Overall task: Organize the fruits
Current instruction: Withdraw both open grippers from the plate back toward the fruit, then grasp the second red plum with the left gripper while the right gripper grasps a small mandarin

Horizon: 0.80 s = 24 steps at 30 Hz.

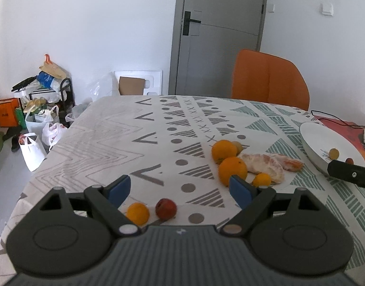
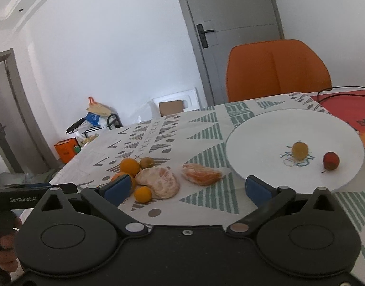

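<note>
Fruit lies scattered over the patterned tablecloth (image 1: 91, 143) in front of me. My left gripper (image 1: 180, 189) hangs wide open above the cloth with nothing between its blue pads; a small orange (image 1: 137, 213) and a red fruit (image 1: 166, 209) sit side by side just below that gap, untouched. Ahead to the right are two larger oranges (image 1: 232, 170), touching each other, with a peeled citrus half (image 1: 266, 166) just beside them. My right gripper (image 2: 186, 187) is spread as wide as it goes and holds nothing; between its pads I see a peeled segment cluster (image 2: 201, 174) lying on the cloth. Past its right pad the white plate (image 2: 266, 128) carries a yellowish fruit (image 2: 299, 150) and a small red one (image 2: 331, 160), apart from each other
</note>
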Tool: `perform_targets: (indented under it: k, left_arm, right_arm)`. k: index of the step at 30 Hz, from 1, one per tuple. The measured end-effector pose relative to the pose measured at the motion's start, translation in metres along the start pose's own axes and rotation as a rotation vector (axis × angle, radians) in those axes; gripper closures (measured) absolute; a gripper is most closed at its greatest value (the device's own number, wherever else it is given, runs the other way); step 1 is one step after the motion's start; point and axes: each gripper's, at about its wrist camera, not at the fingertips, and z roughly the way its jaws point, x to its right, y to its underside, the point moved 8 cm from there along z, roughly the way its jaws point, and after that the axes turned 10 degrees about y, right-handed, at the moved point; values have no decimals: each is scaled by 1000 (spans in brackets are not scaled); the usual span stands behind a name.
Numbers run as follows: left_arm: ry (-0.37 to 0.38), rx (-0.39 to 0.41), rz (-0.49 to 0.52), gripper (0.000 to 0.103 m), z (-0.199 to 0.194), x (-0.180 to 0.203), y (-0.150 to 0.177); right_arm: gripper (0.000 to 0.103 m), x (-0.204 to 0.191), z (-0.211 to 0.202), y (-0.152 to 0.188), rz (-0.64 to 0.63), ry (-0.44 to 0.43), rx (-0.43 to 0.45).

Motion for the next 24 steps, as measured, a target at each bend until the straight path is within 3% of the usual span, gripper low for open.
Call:
perform_targets:
  k: [5,13,15,19,24]
  left_arm:
    - [-5,-1,-15,15,-2,-8,5]
    - [0,-6,-24,19,0,-13,13]
    - [0,-3,-27,24,1,-14,13]
    - [21,-9,-40,45,4,-15,14]
    - [38,-5,-42,65,7,-14,12]
  right_arm:
    - [6,-8,2,2,-17,-18,-19]
    - [24,-17,12,10,-28,-43,-67]
    - [27,-20,14,12,-32,-46,-76]
    - [37,-25,19,15,-36,-58,-96]
    - [46,-31,25,19,-42,-68,-117]
